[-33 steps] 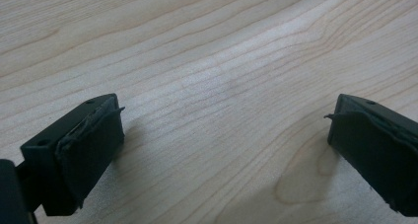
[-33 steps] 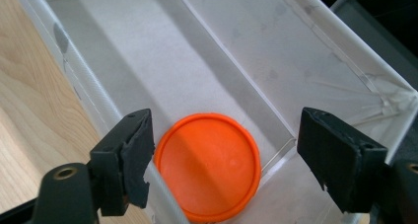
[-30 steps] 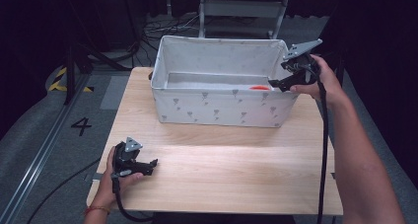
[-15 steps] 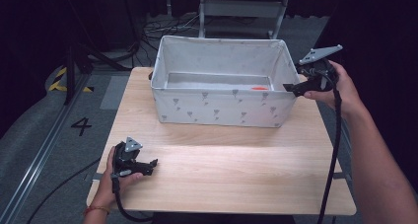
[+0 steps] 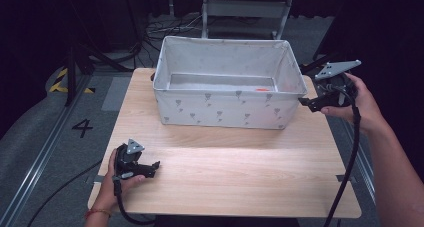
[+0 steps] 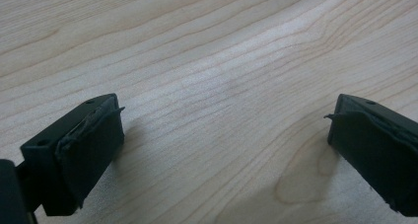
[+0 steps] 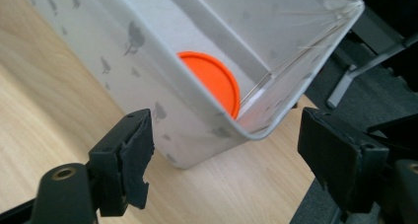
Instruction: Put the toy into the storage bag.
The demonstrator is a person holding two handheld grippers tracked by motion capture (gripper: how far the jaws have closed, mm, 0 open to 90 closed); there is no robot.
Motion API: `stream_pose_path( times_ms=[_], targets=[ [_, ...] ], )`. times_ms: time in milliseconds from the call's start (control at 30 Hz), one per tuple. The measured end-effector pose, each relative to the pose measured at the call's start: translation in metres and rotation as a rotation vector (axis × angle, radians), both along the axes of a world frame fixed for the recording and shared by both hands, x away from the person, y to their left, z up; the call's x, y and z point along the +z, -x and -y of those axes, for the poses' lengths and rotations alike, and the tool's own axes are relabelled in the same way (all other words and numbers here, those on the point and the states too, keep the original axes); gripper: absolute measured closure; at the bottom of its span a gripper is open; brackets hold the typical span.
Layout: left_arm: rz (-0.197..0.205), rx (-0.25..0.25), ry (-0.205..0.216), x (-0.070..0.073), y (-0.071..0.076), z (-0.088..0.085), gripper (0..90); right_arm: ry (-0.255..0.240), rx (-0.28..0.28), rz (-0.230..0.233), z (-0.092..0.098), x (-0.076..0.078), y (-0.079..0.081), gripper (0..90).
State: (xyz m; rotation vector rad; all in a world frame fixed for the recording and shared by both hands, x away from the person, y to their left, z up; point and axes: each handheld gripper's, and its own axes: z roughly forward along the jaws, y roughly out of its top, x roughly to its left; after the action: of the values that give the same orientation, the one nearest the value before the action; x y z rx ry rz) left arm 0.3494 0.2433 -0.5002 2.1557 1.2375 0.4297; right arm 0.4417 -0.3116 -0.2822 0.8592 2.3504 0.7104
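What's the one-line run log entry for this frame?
right claw: open, empty, outside bin corner | left claw: open, empty, on table | fabric bin: on table | orange disc: inside bin

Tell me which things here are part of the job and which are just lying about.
Part of the job:
- bin
- orange disc inside the bin
- right gripper, open, beside the bin

Lying about:
- left gripper, open, resting on the table
- metal frame behind the table
- floor cables

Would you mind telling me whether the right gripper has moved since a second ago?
Yes. The right gripper has pulled rightward, away from the fabric bin: earlier its jaws reached over the bin's right corner, now they sit open just outside it.
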Motion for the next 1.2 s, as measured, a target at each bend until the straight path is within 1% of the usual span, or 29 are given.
stream_pose_path(
  times_ms=[67, 133, 200, 267, 333, 367, 400, 467, 533, 567, 633, 667, 733, 800, 867, 900, 967, 1100, 1167, 1200],
  targets=[
    [-0.001, 0.002, -0.002, 0.000, 0.000, 0.000, 0.9, 0.007, 0.001, -0.005, 0.002, -0.004, 0.003, 23.2],
    [-0.001, 0.004, -0.002, 0.000, 0.000, 0.000, 0.9, 0.018, 0.015, -0.028, 0.004, -0.011, 0.006, 23.2],
    [-0.001, 0.005, -0.002, 0.000, 0.000, 0.000, 0.9, 0.030, 0.006, -0.019, 0.005, -0.016, 0.009, 23.4],
    [-0.001, 0.006, -0.002, 0.000, 0.000, 0.000, 0.9, 0.048, 0.006, -0.020, 0.007, -0.021, 0.013, 23.0],
    [-0.001, 0.006, -0.001, 0.000, 0.001, 0.000, 0.9, 0.050, -0.005, -0.023, 0.010, -0.025, 0.016, 22.9],
    [-0.001, 0.006, -0.002, 0.000, 0.001, 0.000, 0.9, 0.062, -0.006, -0.026, 0.011, -0.028, 0.018, 22.4],
    [-0.001, 0.006, -0.001, 0.000, 0.001, 0.000, 0.9, 0.066, -0.010, -0.020, 0.013, -0.030, 0.020, 22.6],
    [-0.001, 0.006, -0.002, 0.000, 0.000, 0.000, 0.9, 0.064, -0.020, -0.020, 0.015, -0.033, 0.024, 22.7],
    [-0.001, 0.007, -0.001, 0.000, 0.001, 0.000, 0.9, 0.062, -0.016, -0.021, 0.017, -0.037, 0.027, 22.6],
    [-0.001, 0.008, -0.001, 0.000, 0.001, 0.000, 0.8, 0.058, -0.016, -0.027, 0.018, -0.040, 0.029, 22.7],
    [-0.001, 0.008, -0.002, 0.000, 0.001, 0.000, 0.9, 0.067, -0.014, -0.030, 0.019, -0.045, 0.032, 22.6],
    [-0.001, 0.009, -0.002, 0.000, 0.001, 0.000, 0.8, 0.072, -0.012, -0.024, 0.019, -0.048, 0.034, 22.8],
    [-0.001, 0.010, -0.001, 0.000, 0.001, 0.001, 0.8, 0.089, -0.010, -0.032, 0.019, -0.056, 0.038, 22.7],
    [-0.001, 0.010, -0.002, 0.000, 0.001, 0.001, 0.8, 0.090, -0.008, -0.033, 0.019, -0.059, 0.039, 22.7],
    [-0.001, 0.010, -0.002, 0.000, 0.001, 0.001, 0.9, 0.093, -0.001, -0.056, 0.021, -0.069, 0.043, 22.5],
    [-0.001, 0.010, -0.002, 0.000, 0.001, 0.001, 0.9, 0.110, 0.000, -0.061, 0.021, -0.074, 0.045, 22.5],
    [-0.001, 0.010, -0.002, 0.000, 0.001, 0.001, 0.8, 0.115, 0.006, -0.083, 0.023, -0.082, 0.047, 22.8],
    [-0.001, 0.010, -0.001, 0.000, 0.001, 0.001, 0.8, 0.122, 0.006, -0.088, 0.026, -0.093, 0.052, 22.8],
    [-0.001, 0.010, -0.002, 0.000, 0.001, 0.001, 0.8, 0.133, 0.011, -0.080, 0.027, -0.098, 0.056, 22.6],
    [-0.001, 0.010, -0.002, 0.000, 0.001, 0.001, 0.8, 0.130, 0.010, -0.078, 0.027, -0.100, 0.058, 22.6]
  ],
)
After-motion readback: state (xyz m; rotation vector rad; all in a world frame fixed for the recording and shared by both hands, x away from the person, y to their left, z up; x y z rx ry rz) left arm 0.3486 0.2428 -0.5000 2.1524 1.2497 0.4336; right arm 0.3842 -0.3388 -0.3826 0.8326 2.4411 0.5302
